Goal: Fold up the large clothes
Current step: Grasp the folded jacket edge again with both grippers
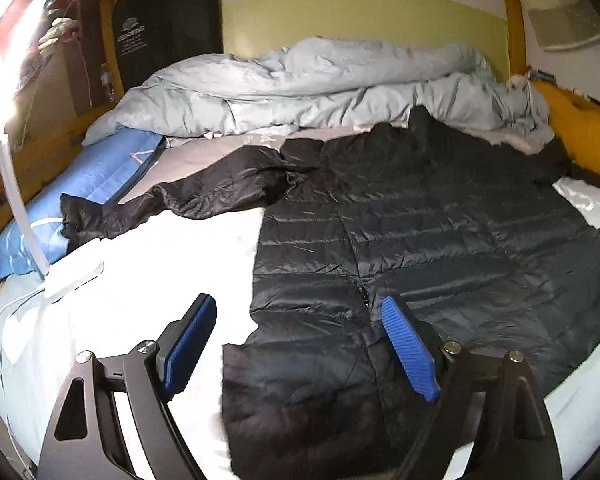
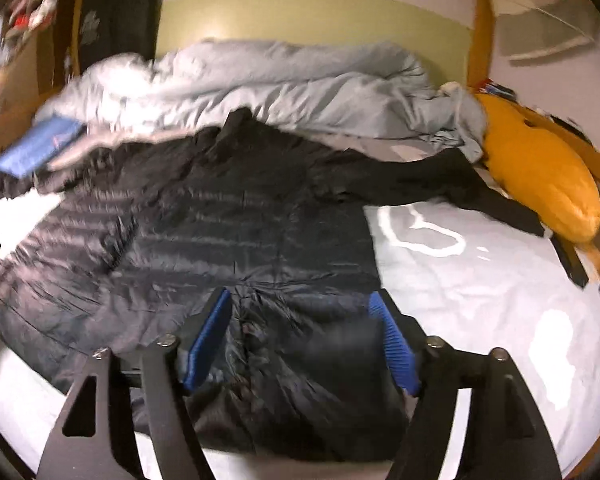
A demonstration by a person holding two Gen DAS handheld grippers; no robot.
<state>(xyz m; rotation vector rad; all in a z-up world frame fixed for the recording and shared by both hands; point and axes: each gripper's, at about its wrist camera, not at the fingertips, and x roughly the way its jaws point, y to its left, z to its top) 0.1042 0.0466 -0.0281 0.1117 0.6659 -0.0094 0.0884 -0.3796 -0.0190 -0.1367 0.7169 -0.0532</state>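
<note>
A black quilted down jacket (image 1: 420, 220) lies spread flat on the bed, front up, with the zipper running down its middle. One sleeve (image 1: 180, 196) stretches out to the left. In the right wrist view the jacket (image 2: 220, 220) fills the centre, and its other sleeve (image 2: 440, 184) reaches right toward the yellow pillow. My left gripper (image 1: 296, 304) hovers open over the jacket's near left hem, nothing pinched between its blue pads (image 1: 408, 344). My right gripper (image 2: 300, 296) also stands open, above the near hem by the zipper end, holding nothing.
A pale blue duvet (image 1: 300, 84) is bunched along the far side of the bed. A blue pillow (image 1: 80, 192) and a white lamp base (image 1: 74, 270) lie at the left. A yellow pillow (image 2: 540, 176) rests at the right by the wooden frame. Light sheet (image 2: 480, 280) shows right of the jacket.
</note>
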